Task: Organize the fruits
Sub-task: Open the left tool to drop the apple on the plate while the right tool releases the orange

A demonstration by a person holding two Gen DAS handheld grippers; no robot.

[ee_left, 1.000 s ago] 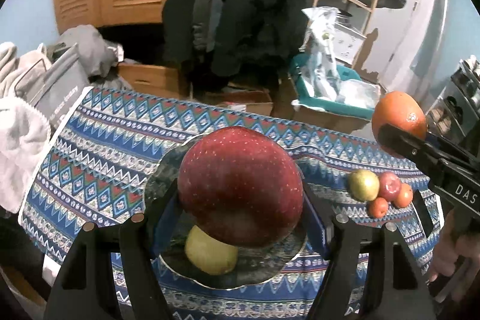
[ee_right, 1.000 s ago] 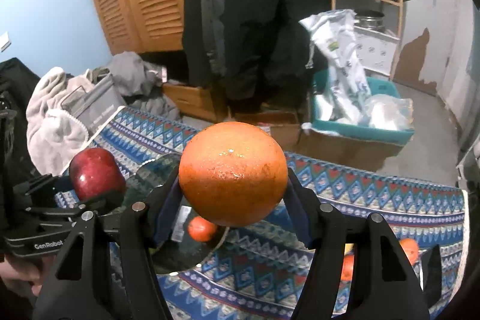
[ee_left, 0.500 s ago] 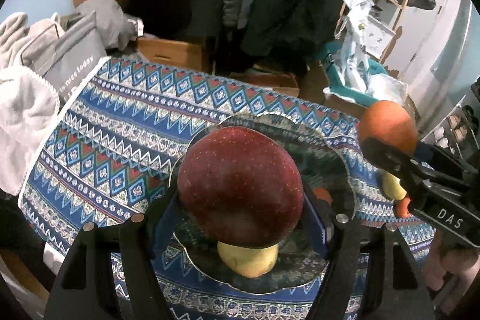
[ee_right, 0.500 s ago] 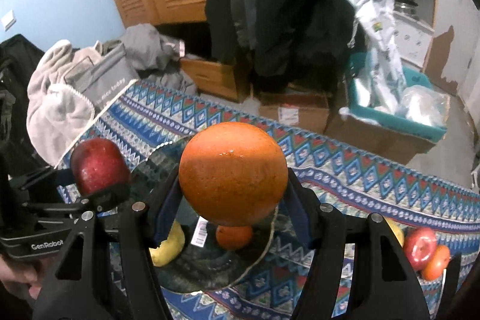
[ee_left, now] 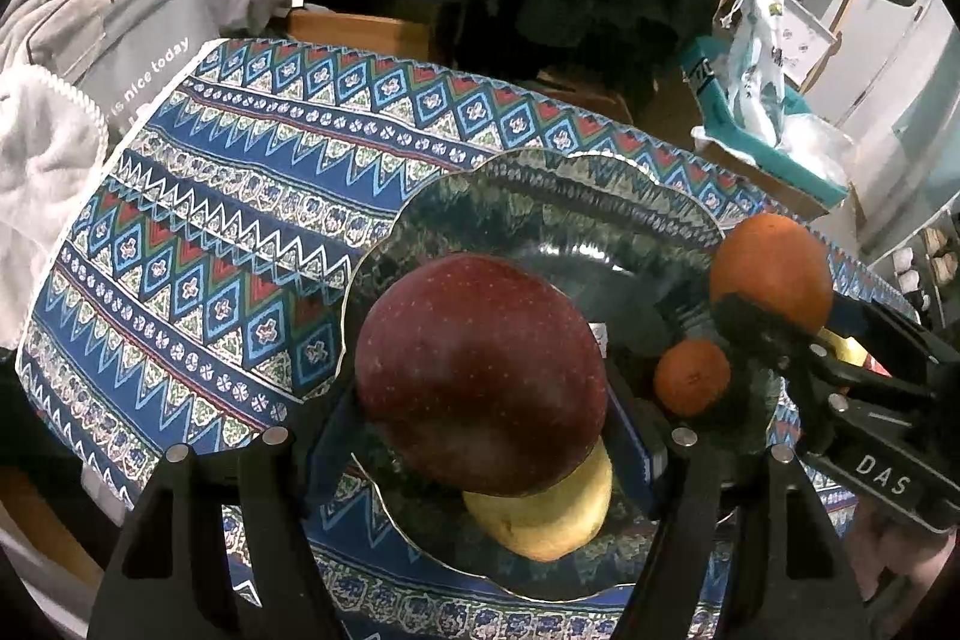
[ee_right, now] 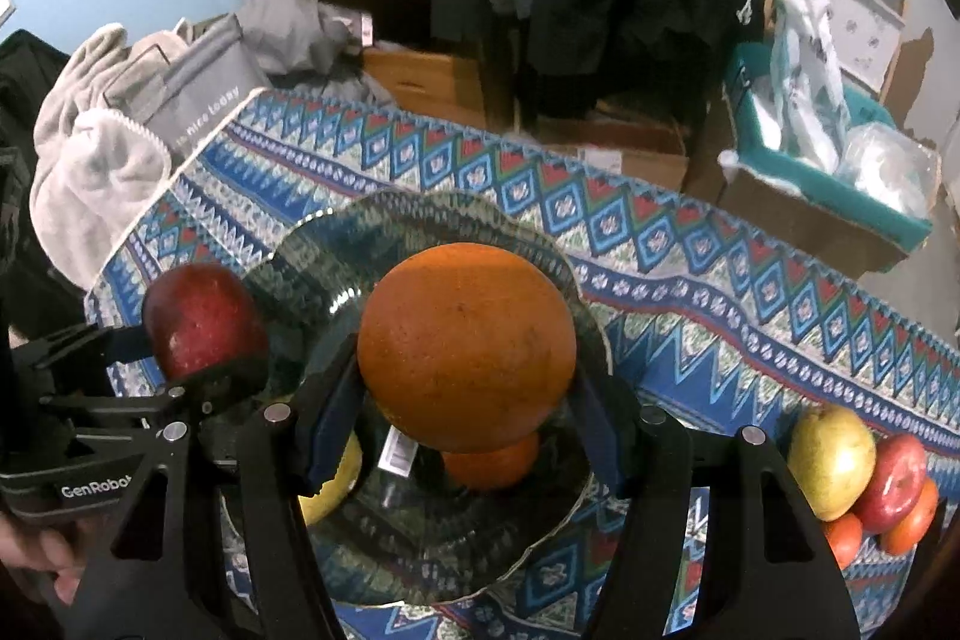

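Left claw (ee_left: pixel 480 436) grasping one apple (ee_left: pixel 480 370), right claw (ee_right: pixel 465 418) grasping one orange (ee_right: pixel 465 352), both hanging over plate (ee_left: pixel 540 196), four fruits (ee_right: pixel 864 472) lying at 4 o'clock

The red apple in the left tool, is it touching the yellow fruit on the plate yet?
Cannot tell. In the left wrist view the red apple overlaps the yellow fruit on the plate, hiding any gap; the right wrist view does not show it either.

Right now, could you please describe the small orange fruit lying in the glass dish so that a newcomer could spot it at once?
On the blue patterned tablecloth sits a dark scalloped glass dish. Two fruits lie in it: a yellow pear-like fruit and the small round orange fruit. It is smaller than the large orange held above it.
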